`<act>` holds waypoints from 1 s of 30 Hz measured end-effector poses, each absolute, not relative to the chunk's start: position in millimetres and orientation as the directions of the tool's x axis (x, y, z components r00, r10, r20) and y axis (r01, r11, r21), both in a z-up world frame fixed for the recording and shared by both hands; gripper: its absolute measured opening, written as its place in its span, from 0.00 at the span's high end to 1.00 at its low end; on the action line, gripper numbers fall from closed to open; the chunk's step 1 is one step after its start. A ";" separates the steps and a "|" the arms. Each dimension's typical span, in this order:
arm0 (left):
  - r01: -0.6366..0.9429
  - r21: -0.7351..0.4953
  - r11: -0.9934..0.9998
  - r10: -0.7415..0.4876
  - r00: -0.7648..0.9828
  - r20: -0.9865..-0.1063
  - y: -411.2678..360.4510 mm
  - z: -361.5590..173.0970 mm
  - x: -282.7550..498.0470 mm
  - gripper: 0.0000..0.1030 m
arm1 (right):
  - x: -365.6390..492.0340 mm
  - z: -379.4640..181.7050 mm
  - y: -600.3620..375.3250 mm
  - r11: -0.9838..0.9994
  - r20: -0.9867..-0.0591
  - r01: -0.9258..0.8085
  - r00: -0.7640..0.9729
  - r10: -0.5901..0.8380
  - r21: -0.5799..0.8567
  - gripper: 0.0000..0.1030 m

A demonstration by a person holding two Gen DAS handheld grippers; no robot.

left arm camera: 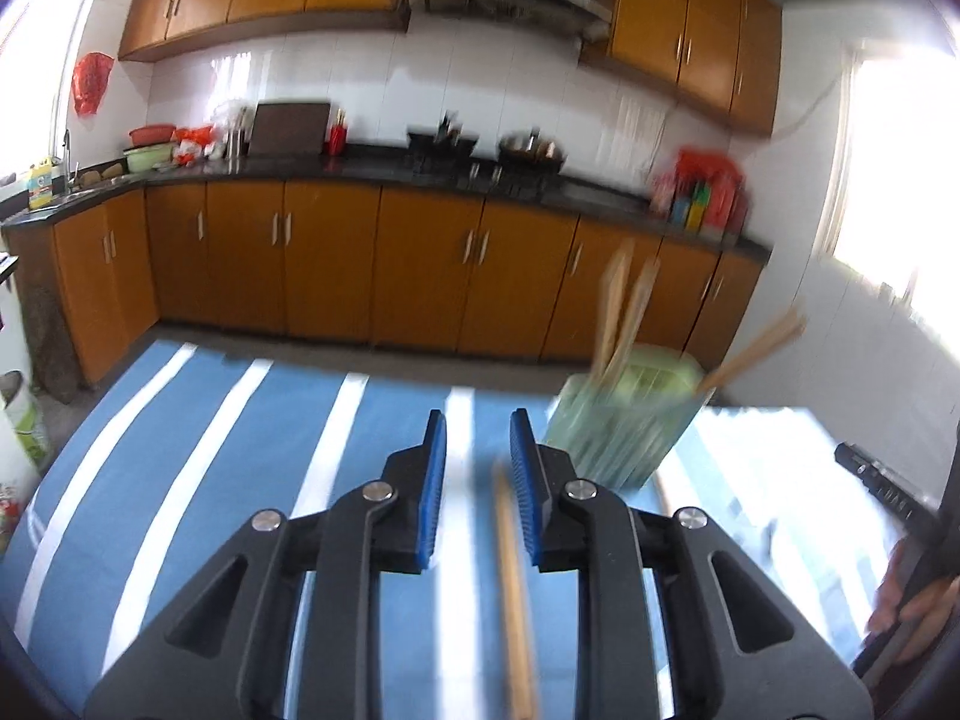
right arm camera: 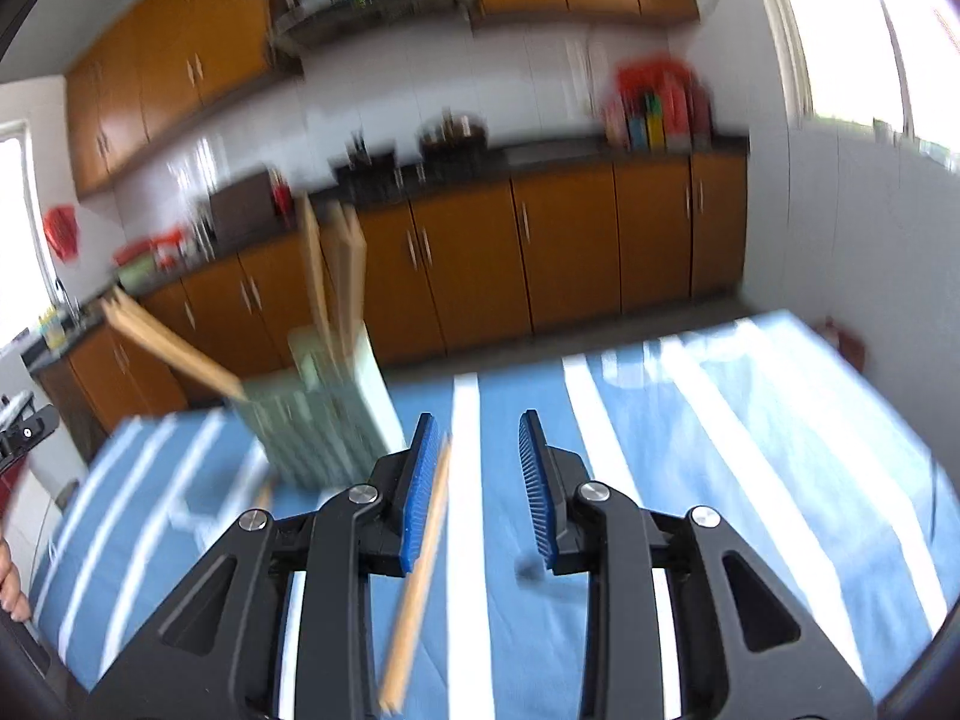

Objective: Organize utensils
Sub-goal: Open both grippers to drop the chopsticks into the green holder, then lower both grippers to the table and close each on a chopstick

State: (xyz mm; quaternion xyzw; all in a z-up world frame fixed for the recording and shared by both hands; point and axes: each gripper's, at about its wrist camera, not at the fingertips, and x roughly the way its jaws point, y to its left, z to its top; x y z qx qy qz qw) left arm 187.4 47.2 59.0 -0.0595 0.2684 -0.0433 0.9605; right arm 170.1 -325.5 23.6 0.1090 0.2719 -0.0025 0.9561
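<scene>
Hovering low over the striped cloth, the left gripper point(left arm camera: 478, 444) has its blue pads parted, and a single wooden chopstick point(left arm camera: 515, 588) lies in the gap between them, close to the right-hand pad but not visibly pinched. I read it as loose on the cloth rather than held, though the blur leaves some doubt. The right gripper point(right arm camera: 475, 450) is likewise spread, with another chopstick point(right arm camera: 420, 576) slanting along the inner face of its left pad; whether that pad touches the wood I cannot tell, and the opposite pad stands well clear of it, so nothing is clamped.

Just beyond both grippers stands the pale green slatted holder point(left arm camera: 621, 420), upright on the blue-and-white tablecloth point(left arm camera: 198, 456). Several chopsticks point(left arm camera: 624, 312) already stand in it, some fairly upright and some leaning out over its rim.

Judging from this, the sorting is partly done: a good share of the sticks are in the holder, while at least these two remain on the table and have yet to be picked up and dropped in. In the right wrist view, something pale shows at the holder's foot; it is too smeared to name.

Behind the table run orange kitchen cabinets point(left arm camera: 336, 258) under a dark counter.
</scene>
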 end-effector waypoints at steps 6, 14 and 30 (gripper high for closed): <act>-0.005 -0.135 0.991 -0.086 0.745 -0.661 63.1 -6.4 191.8 0.78 | 191.8 -55.3 -298.4 0.962 -0.713 0.031 0.677 0.181 0.273 0.72; 0.000 -0.149 0.989 -0.107 0.699 -0.707 63.3 -28.5 191.6 0.76 | 201.9 -96.0 -252.0 0.980 -0.783 -0.007 0.599 0.165 0.201 0.78; 0.093 -0.205 0.974 -0.219 0.604 -0.766 26.0 -64.1 197.2 0.77 | 213.5 -100.5 -288.4 0.980 -0.785 0.167 0.619 -0.018 0.109 0.93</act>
